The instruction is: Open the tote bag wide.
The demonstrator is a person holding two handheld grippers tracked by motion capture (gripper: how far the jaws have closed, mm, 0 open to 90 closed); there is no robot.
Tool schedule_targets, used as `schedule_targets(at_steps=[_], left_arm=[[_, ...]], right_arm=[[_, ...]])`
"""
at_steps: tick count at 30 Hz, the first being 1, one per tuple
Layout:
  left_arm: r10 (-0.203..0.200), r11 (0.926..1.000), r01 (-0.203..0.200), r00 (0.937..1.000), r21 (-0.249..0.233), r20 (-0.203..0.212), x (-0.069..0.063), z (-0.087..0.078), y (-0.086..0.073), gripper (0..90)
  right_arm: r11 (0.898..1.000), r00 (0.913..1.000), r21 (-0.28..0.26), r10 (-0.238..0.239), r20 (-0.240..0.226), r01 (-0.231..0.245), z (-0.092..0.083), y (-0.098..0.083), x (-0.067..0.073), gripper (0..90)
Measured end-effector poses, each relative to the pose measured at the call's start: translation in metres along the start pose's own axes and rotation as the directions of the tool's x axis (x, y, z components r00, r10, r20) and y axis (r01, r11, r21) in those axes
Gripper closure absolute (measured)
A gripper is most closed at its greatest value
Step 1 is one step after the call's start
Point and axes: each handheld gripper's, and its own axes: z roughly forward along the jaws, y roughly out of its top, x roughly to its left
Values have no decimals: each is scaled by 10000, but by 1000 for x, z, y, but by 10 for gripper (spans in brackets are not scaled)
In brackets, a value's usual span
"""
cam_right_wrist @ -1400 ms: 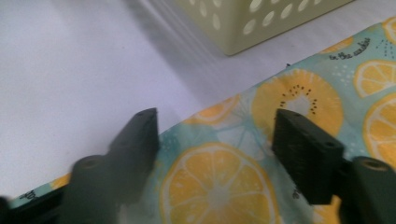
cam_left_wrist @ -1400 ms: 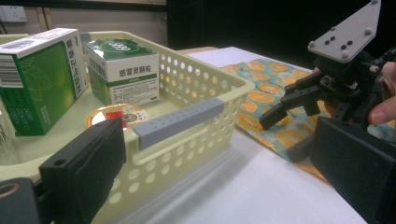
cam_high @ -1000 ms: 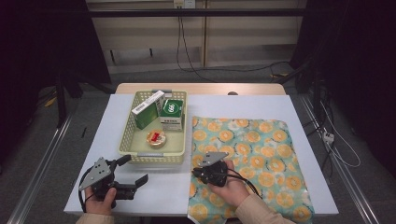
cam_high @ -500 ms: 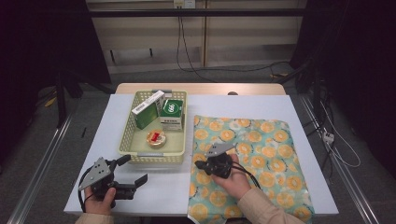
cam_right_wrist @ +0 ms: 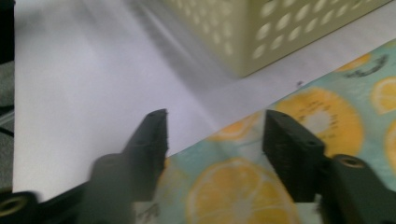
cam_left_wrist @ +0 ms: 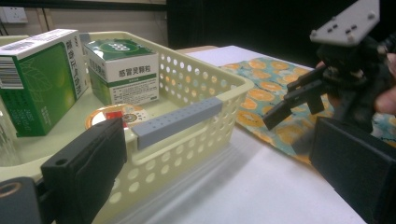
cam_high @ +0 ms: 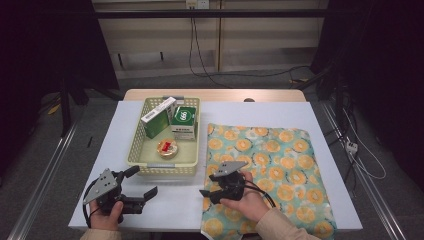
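Note:
An orange-print cloth [cam_high: 272, 162] lies flat on the right half of the white table [cam_high: 170, 205]. My right gripper [cam_high: 206, 189] points left over the cloth's near-left edge [cam_right_wrist: 327, 116]. Its jaws have just been opening and now stand apart, with the cloth's edge under the gap and nothing pinched. My left gripper [cam_high: 142, 181] hovers open above bare table just in front of the cream basket [cam_high: 132, 150]. In the left gripper view the basket [cam_left_wrist: 224, 84] is close ahead and the right gripper [cam_left_wrist: 289, 105] is off to the right over the cloth [cam_left_wrist: 261, 79].
The basket holds a tall green box [cam_high: 157, 117], a green-and-white box [cam_high: 184, 121] and a round red-topped tin [cam_high: 167, 146]. The basket's corner [cam_right_wrist: 243, 32] is close beyond the right gripper. Cables hang behind the table, and metal rails run along both sides.
The right gripper's jaws, shut in the earlier frames, now stand apart. That hand went slightly forward, then came back toward the cloth's near-left edge. The left gripper has kept still.

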Motion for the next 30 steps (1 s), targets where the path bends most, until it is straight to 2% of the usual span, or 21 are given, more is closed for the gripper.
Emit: schedule_targets(at_steps=[2, 3, 4, 5, 6, 9, 11, 12, 15, 17, 18, 23, 26, 28, 30], left_arm=[[13, 10000, -13, 10000, 43, 22, -1, 1, 0, 40], [-4, 10000, 4, 10000, 51, 6, -1, 1, 0, 40], [39, 10000, -39, 10000, 61, 13, 0, 1, 0, 40], [27, 10000, -27, 10000, 62, -4, 0, 1, -1, 40], [13, 10000, -13, 10000, 58, -13, 0, 1, -1, 40], [-10, 10000, 10, 10000, 71, -41, 1, 1, -1, 40], [30, 9999, -30, 10000, 112, -25, 0, 1, -1, 40], [5, 10000, -5, 10000, 96, -21, -1, 1, -1, 40], [54, 9999, -54, 10000, 93, -17, -2, 0, -1, 40], [111, 9999, -110, 9999, 119, -40, -2, -1, -1, 40], [110, 9999, -109, 9999, 127, -57, -2, -1, -1, 40], [1, 9999, 1, 9999, 104, -144, 0, -2, -2, 40], [14, 9999, -12, 9999, 108, -147, 0, -2, -2, 40], [22, 10000, -21, 9999, 95, -107, -1, -1, -2, 40], [-26, 10000, 27, 9999, 56, -110, -1, -1, -1, 40]], right_arm=[[9989, 9996, 381, -265, -29, 266, 4, -3, 8, 273], [9989, 9996, 381, -265, -29, 266, 4, -3, 8, 273], [9960, 9972, 503, -743, 75, 738, 6, -6, 14, 261], [9960, 9972, 503, -743, 75, 738, 6, -6, 14, 261], [9942, 9953, 550, -934, 254, 919, 6, -6, 16, 264], [9951, 9956, 575, -835, 432, 810, 6, -6, 17, 293], [9931, 9947, 786, -911, 485, 872, 5, -4, 17, 346], [9939, 9956, 823, -782, 526, 737, 5, -4, 18, 365], [9940, 9958, 764, -821, 397, 789, 3, -4, 19, 469], [9958, 9967, 567, -738, 351, 718, 1, -7, 16, 578], [9965, 9969, 482, -704, 342, 687, 0, -8, 14, 664], [9982, 9984, 364, -479, 311, 468, -3, -10, 5, 898], [9978, 9978, 414, -543, 379, 527, -3, -9, 6, 900], [9994, 9987, 260, -260, 449, 249, -5, -8, 1, 900], [9997, 9989, -119, 239, 392, -235, -10, -6, -10, 900]])
